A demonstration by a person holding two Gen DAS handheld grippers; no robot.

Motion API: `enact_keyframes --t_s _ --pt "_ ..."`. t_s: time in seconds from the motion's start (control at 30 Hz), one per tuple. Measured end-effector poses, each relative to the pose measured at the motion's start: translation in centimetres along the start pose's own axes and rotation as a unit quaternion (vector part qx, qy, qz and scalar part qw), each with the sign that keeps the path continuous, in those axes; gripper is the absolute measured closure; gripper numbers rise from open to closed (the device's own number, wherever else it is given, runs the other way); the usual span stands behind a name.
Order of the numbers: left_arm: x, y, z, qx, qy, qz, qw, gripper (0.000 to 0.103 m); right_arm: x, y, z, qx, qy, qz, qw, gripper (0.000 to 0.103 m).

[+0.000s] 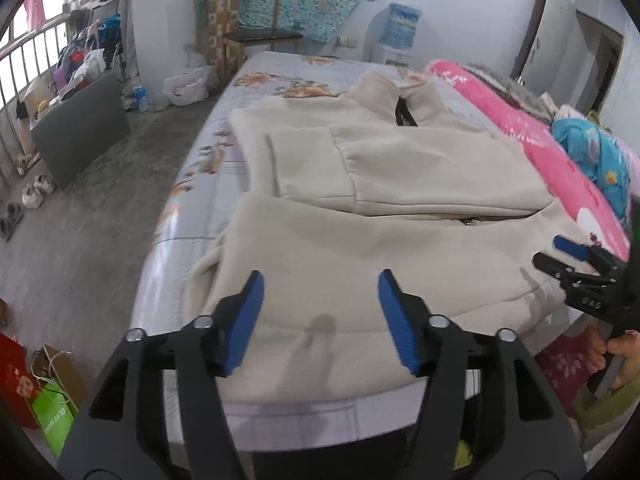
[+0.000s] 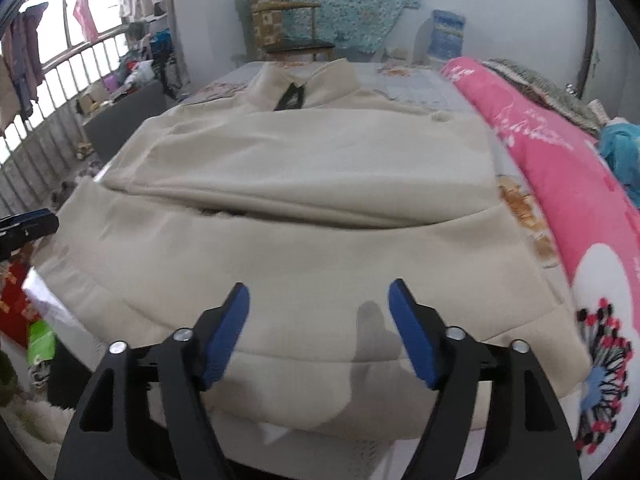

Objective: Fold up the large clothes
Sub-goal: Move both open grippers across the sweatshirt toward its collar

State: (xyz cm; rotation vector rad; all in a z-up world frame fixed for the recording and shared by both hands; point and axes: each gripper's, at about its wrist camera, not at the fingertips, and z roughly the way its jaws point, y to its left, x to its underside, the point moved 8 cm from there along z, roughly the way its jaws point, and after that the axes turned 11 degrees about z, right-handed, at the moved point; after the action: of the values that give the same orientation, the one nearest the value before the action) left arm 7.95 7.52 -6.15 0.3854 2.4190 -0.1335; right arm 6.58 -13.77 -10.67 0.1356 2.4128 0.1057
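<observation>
Nearest my left camera, the left gripper [image 1: 320, 316] with black arms and blue pads stands with its jaws spread and nothing between them, poised over the near hem of the large cream fleece jacket [image 1: 380, 200]. I note the same on my right camera: the right gripper [image 2: 318, 328] has its jaws spread wide, empty, above the same hem, and its shadow falls on the cloth. The jacket lies on the bed with a grey floral sheet [image 1: 280, 76], collar at the far end, a sleeve laid across the chest, and the lower part folded so that a crease line runs across the middle. To the jacket's right lies a rolled pink quilt with white print [image 2: 560, 168], touching or just beside its edge; I cannot tell which. In the left view a hand [image 1: 618, 350] grips the right tool's handle at the frame's right edge. A dark wooden chair [image 1: 260, 36] stands beyond the bed's far end.
</observation>
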Motion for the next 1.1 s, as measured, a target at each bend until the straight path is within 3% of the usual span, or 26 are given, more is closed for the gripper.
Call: enact_keyframes --t_s 0.33,0.5,0.9,1.1 --pt "-1.0 -3.4 5.7 -0.046 0.067 0.061 0.9948 0.030 0.3 -2.0 1.4 0.019 0.019 0.036 0.999 0.027" --pt "-0.9 -3.4 5.8 -0.058 0.066 0.056 0.9946 0.020 0.1 -2.0 1.3 0.015 0.026 0.042 0.999 0.027" --pt "-0.9 -2.7 6.2 -0.060 0.074 0.040 0.9946 0.011 -0.7 0.3 1.2 -0.014 0.030 0.034 0.999 0.027" --pt "-0.8 -2.6 6.2 -0.068 0.075 0.037 0.9942 0.008 -0.2 1.2 1.9 -0.011 0.041 0.018 0.999 0.018"
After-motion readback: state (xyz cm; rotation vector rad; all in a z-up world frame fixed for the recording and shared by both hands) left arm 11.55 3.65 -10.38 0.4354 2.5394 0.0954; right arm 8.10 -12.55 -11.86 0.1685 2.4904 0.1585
